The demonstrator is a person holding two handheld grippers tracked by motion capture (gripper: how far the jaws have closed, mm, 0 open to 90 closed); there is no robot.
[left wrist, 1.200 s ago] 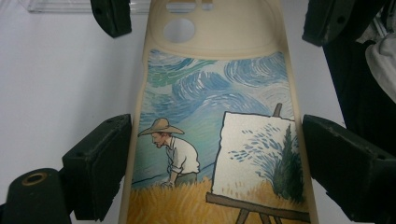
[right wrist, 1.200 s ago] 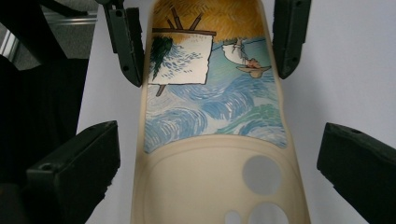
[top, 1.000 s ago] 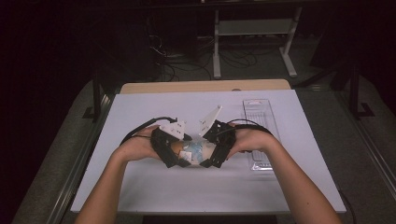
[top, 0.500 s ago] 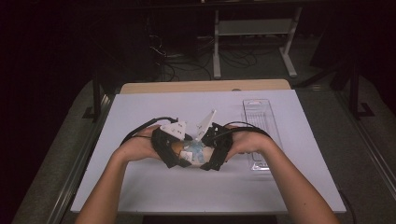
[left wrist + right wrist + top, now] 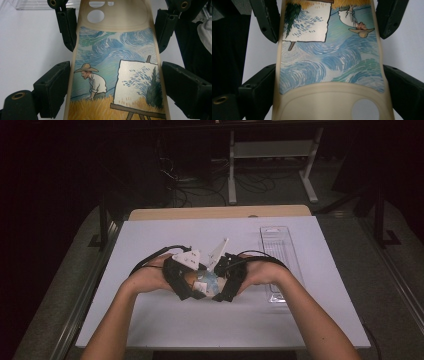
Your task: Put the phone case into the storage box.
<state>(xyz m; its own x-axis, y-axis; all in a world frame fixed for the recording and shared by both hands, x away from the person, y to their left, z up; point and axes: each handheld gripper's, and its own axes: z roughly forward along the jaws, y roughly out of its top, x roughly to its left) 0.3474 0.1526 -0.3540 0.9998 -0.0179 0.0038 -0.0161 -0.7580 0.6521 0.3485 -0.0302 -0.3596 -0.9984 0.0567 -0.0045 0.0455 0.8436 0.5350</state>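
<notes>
Both tools meet on a phone case (image 5: 206, 283) near the worktop's (image 5: 150, 320) middle, left of the clear tray (image 5: 280, 251).

Left tool (image 5: 192, 287): jaws stand wide, one on each long edge of the case, pads against its sides in the left gripper view, so it holds the case (image 5: 117, 75) across its width. Left hand (image 5: 147, 279) sits left of the case, forearm coming in from the near edge.

Right tool (image 5: 220, 290): jaws also wide and set on both long edges of the case (image 5: 329, 70) in the right gripper view, clamped on from the opposite end. Right hand (image 5: 262, 272) sits between the case and the tray.

Case: beige rim, painted back with blue swirled sky, yellow field, a figure in a straw hat bent over, and an easel with a canvas. Camera cutout end with round holes lies far from the left tool's camera and close to the right tool's camera. Printed side faces both cameras. The case is held between the two tools just over the worktop; whether it touches the surface I cannot tell.

Tray: long, empty-looking, lies lengthwise right of the case, well apart from it, just beside the right hand.

Black cables (image 5: 150, 257) loop from the tools behind the case.
</notes>
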